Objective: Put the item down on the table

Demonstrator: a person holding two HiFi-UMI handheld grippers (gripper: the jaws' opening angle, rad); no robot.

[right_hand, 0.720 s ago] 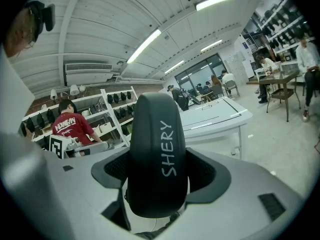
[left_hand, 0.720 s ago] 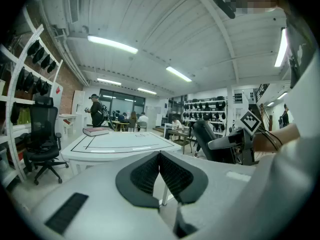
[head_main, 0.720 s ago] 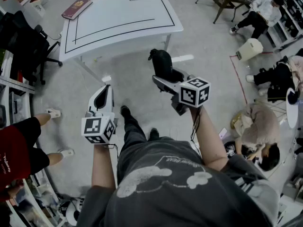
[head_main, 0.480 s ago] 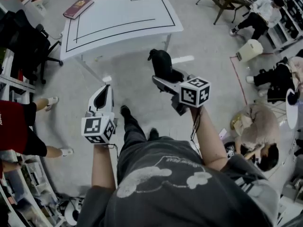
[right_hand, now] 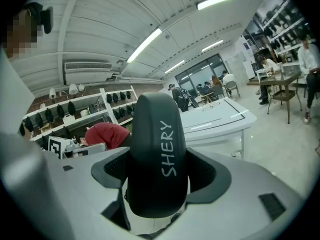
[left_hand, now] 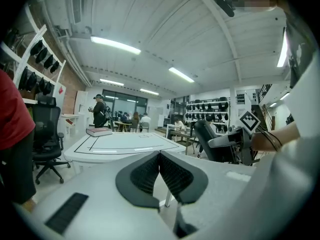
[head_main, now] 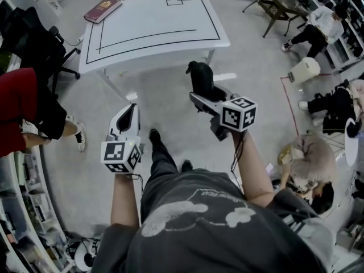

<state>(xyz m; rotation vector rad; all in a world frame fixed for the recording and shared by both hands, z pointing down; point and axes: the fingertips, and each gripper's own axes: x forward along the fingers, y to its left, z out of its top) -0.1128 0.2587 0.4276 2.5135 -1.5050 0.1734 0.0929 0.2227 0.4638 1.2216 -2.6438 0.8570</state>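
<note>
A black rounded case (head_main: 199, 78) with white lettering (right_hand: 157, 154) is held upright over the floor, and my right gripper (head_main: 203, 90) is shut on it, pads pressing on both its sides (right_hand: 159, 171). The case hides most of the space between the jaws. My left gripper (head_main: 128, 117) is level with it on the left, shut with nothing in it, its pads meeting (left_hand: 159, 158). The white table (head_main: 153, 24) with black lines stands ahead, past both grippers; in the left gripper view the table (left_hand: 125, 145) is just beyond the jaws. The case (left_hand: 210, 140) shows there at the right.
A dark red book (head_main: 102, 9) lies on the table's far left corner. A black office chair (head_main: 34, 44) and a person in red (head_main: 20, 104) are at the left by shelves. People sit on the floor at the right (head_main: 313, 161). A wooden chair (head_main: 277, 0) stands far right.
The table has shifted slightly lower and to the right in the head view. The person in red has walked up along the left side. Both grippers keep their pose, the case still held.
</note>
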